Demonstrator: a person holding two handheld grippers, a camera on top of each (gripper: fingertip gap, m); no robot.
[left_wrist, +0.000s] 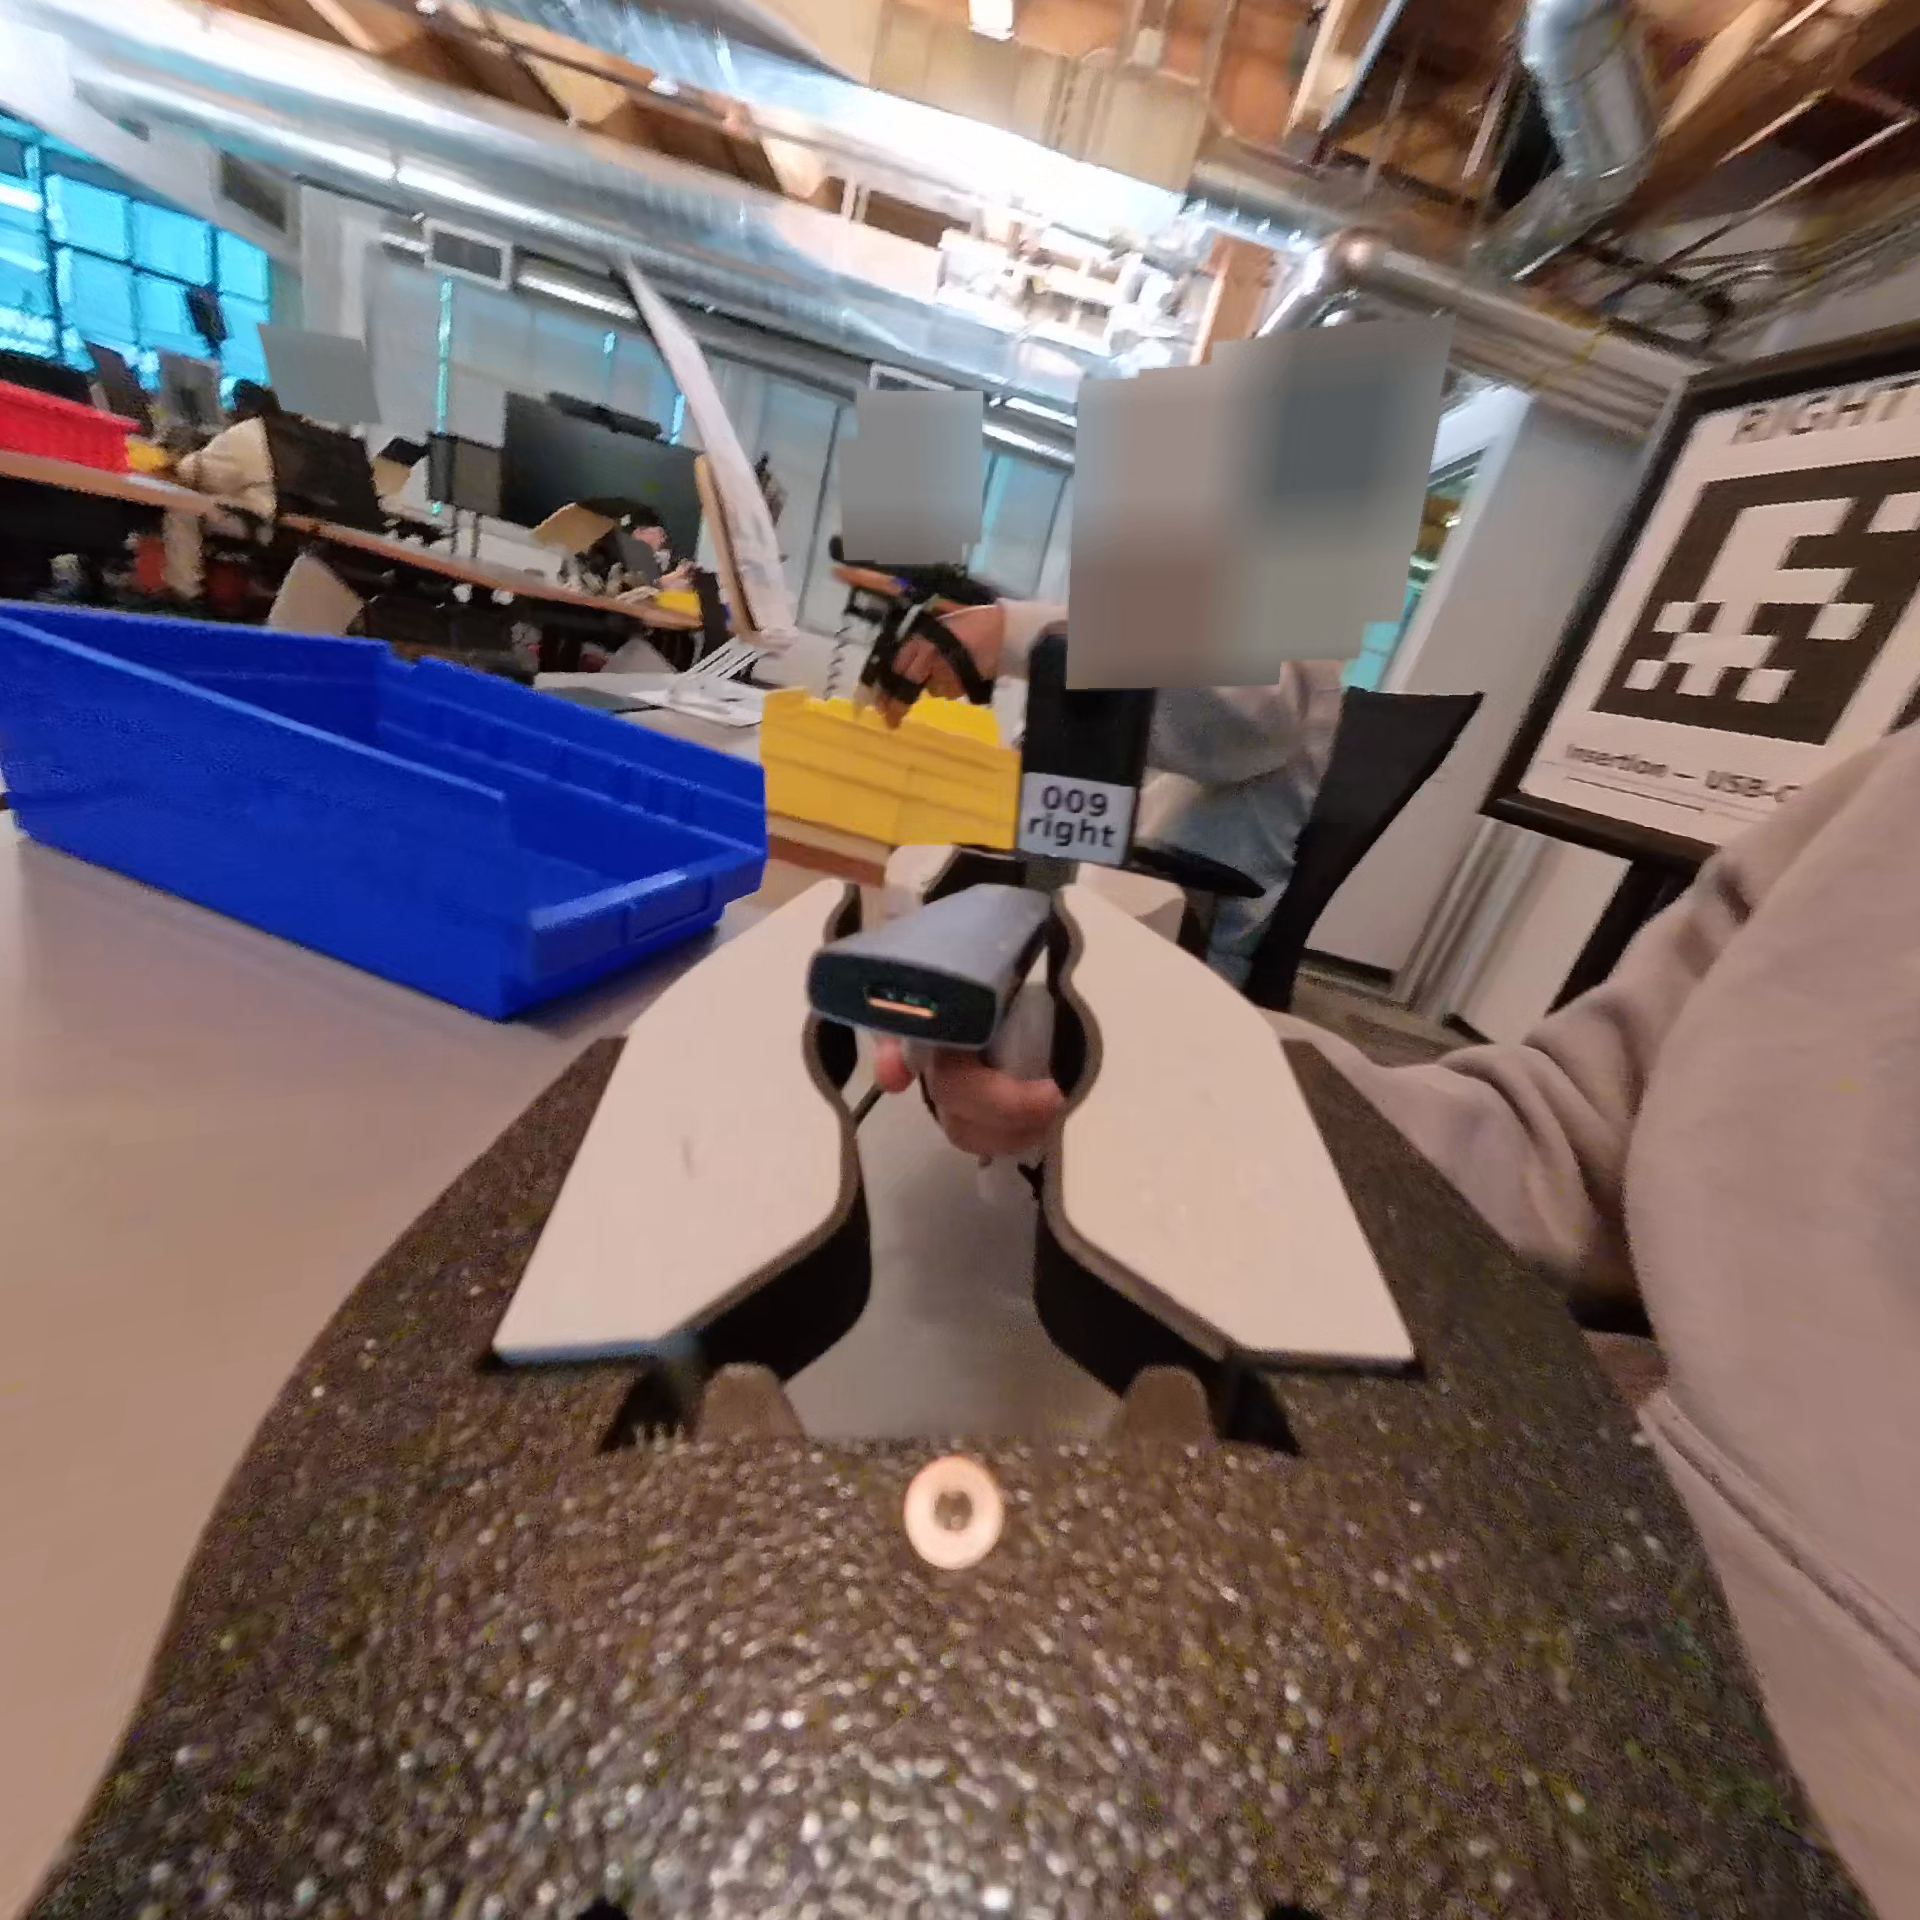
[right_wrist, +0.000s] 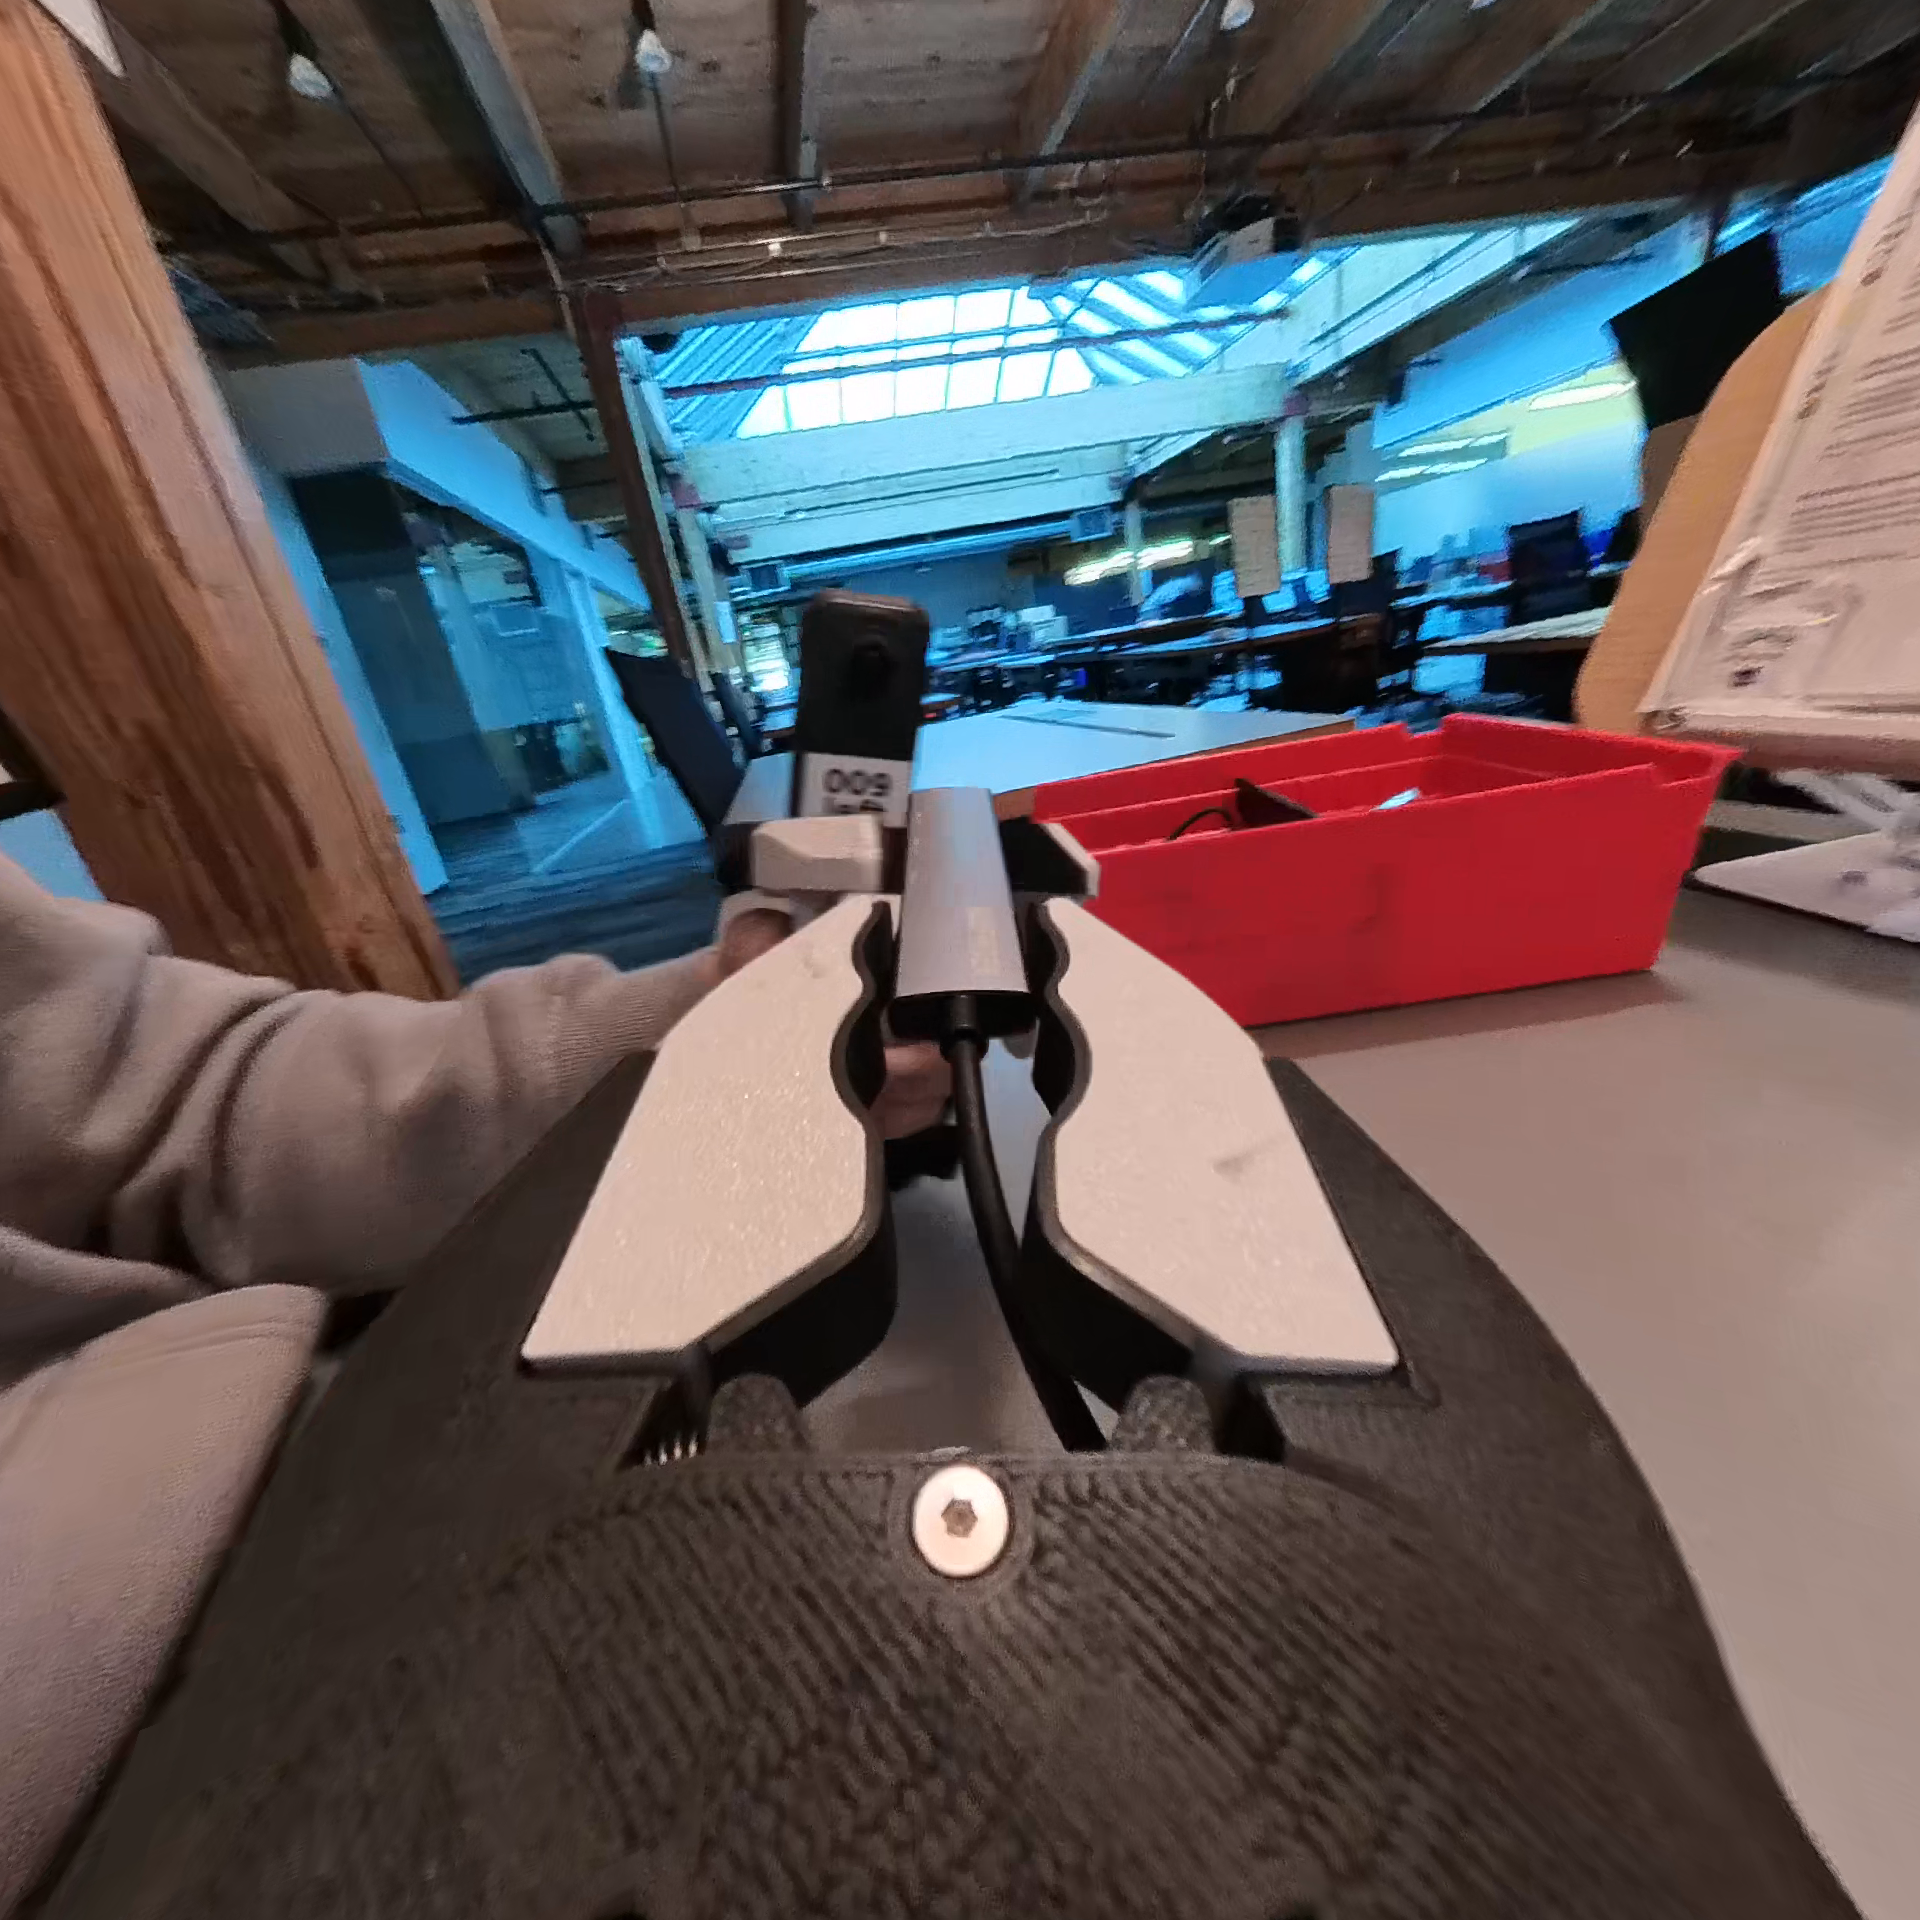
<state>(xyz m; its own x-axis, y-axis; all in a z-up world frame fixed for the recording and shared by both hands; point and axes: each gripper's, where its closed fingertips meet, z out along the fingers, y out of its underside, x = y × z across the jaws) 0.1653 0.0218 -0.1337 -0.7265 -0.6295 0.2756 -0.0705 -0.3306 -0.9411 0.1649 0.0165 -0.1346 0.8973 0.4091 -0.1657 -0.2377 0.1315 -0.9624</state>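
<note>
Right gripper (right_wrist: 956, 935): held above a grey table (right_wrist: 1610, 1195), fingers (right_wrist: 1195, 1143) clamped on a slim grey adapter (right_wrist: 951, 914) near its cabled end. A black cable (right_wrist: 987, 1174) leaves that end and runs back between the fingers toward the gripper body.

Left gripper (left_wrist: 951, 935): facing the right one head-on, fingers (left_wrist: 717, 1122) flanking the adapter's (left_wrist: 914, 977) free end, whose port shows an orange insert. Whether these fingers press on the body or stand just clear of it cannot be told.

Hand (left_wrist: 987, 1101): a person's, in a beige sleeve (left_wrist: 1558, 1091), gripping the right gripper's handle below the adapter.

Blue bin (left_wrist: 416, 800): on the table, to the left in the left wrist view, well apart from the grippers.

Red bin (right_wrist: 1382, 873): on the table, right in the right wrist view, with dark items inside.

Yellow bin (left_wrist: 883, 769): farther back, past the blue bin.

Marker board (left_wrist: 1745, 613): black-and-white pattern, standing at right.

Paper stand (right_wrist: 1808, 499): printed sheets, far right.
</note>
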